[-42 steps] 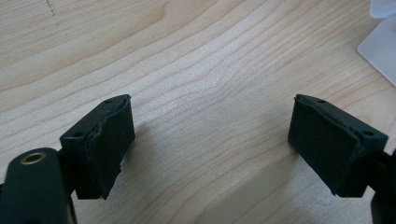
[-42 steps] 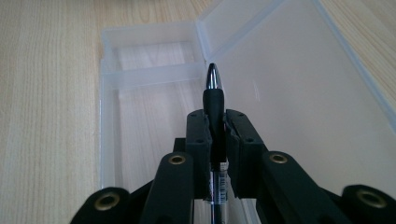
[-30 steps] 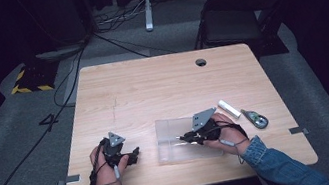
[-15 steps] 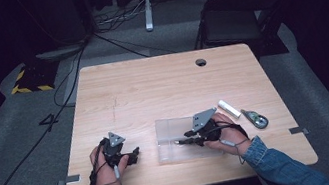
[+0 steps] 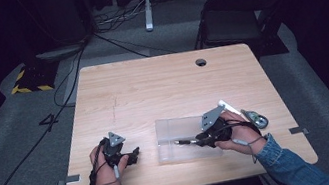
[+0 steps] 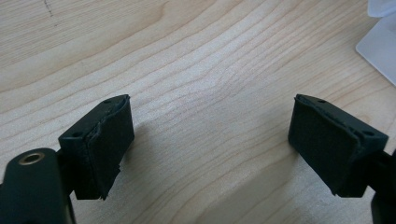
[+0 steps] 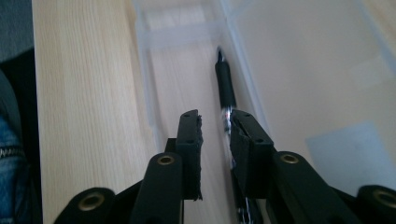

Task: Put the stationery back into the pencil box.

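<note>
The right gripper has just been opening, jaws slightly apart and free of the pen, which lies in the clear tray along one wall. The left gripper rests wide open, unloaded, on the table.

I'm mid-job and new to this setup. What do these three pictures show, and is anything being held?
There is no robot here. A person at a light wooden table holds a black two-jaw gripper in each hand. The wide picture comes from a camera overhead. Each close-up comes from a camera riding on one gripper, looking along its jaws. The left gripper sits low over bare wood, jaws wide open and holding nothing. The right gripper is over a clear plastic divided tray. Its jaws have just been opening, then closing slightly. A black pen lies between them against one pad, and the other pad stands clear, so the pen isn't pinched.
</note>
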{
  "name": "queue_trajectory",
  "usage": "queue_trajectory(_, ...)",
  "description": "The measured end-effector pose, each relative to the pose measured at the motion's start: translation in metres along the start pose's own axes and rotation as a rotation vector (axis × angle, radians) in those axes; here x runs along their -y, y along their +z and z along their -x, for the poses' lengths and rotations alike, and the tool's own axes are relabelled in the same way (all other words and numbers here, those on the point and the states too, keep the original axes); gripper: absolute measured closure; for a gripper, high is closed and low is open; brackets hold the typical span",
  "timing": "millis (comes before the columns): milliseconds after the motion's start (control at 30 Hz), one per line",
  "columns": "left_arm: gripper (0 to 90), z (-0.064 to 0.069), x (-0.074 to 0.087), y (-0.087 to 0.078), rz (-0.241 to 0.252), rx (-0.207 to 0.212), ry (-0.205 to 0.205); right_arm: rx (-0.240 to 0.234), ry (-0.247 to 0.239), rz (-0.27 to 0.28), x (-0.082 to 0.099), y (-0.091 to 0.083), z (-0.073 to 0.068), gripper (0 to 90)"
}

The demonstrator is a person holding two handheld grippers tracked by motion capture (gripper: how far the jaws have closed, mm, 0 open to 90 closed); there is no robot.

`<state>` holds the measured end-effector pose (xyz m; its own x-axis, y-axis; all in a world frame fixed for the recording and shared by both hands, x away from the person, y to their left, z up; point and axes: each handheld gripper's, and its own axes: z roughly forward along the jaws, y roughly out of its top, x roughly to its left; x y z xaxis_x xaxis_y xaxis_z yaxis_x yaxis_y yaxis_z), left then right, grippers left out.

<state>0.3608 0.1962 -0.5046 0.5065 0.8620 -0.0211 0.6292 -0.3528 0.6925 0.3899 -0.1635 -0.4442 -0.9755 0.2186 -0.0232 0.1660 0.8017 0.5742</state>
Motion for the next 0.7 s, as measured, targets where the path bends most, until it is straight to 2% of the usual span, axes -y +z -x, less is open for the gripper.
queue_trajectory(100, 14.4, 0.0, 0.0, 0.001, 0.002, 0.004, -0.005, -0.016, -0.004, -0.066, 0.006, 0.004, 0.0, 69.1)
queue_trajectory(333, 14.3, 0.0, -0.001, 0.001, 0.001, 0.008, -0.004, -0.03, 0.0, -0.139, 0.012, 0.011, 0.001, 72.6)
queue_trajectory(567, 14.3, 0.0, -0.001, 0.001, 0.001, 0.008, -0.005, -0.03, 0.011, -0.162, 0.014, 0.015, 0.001, 68.8)
queue_trajectory(700, 14.3, 0.0, -0.001, 0.001, 0.0, 0.008, -0.004, -0.021, -0.003, -0.169, 0.015, 0.019, 0.001, 60.5)
